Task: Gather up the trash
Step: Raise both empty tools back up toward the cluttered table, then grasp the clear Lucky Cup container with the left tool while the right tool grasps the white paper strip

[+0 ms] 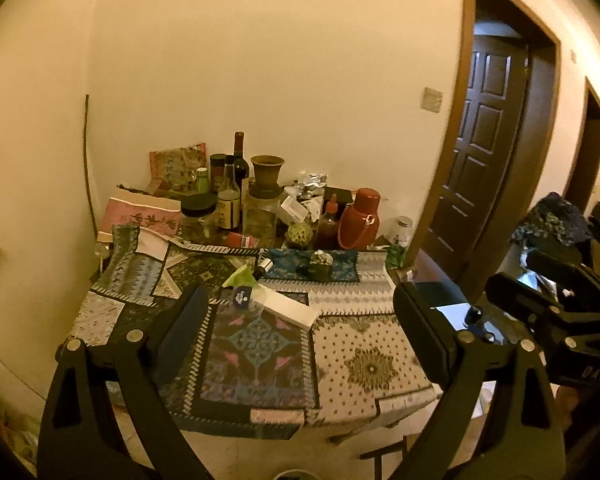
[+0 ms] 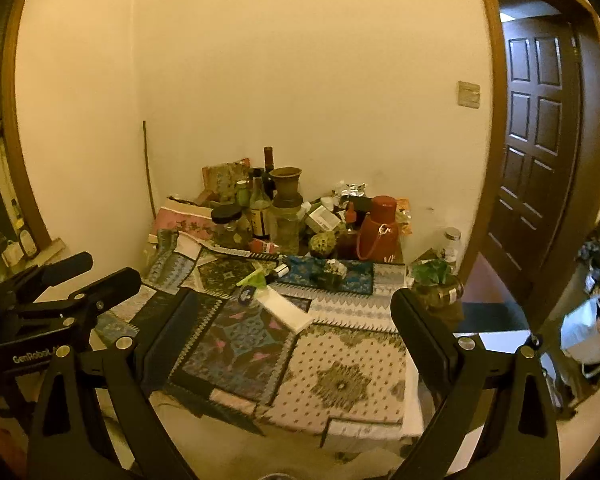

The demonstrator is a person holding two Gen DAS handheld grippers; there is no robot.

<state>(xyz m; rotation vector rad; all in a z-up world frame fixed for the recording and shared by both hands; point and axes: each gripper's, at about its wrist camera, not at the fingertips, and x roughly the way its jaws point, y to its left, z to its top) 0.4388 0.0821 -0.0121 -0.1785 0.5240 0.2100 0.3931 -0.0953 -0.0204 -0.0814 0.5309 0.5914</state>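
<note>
Facing my patterned bench (image 1: 372, 364), both tongs, left (image 1: 300, 320) and right (image 2: 296, 316), wide open and empty, white paper (image 1: 288, 308) and green wrapper (image 1: 240, 276) lying ahead.

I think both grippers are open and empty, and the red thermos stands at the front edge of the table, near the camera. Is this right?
Not quite. The red thermos stands at the back of the table, near the wall among the bottles, as the right wrist view shows. The rest holds: the left gripper and right gripper are open and empty.
</note>
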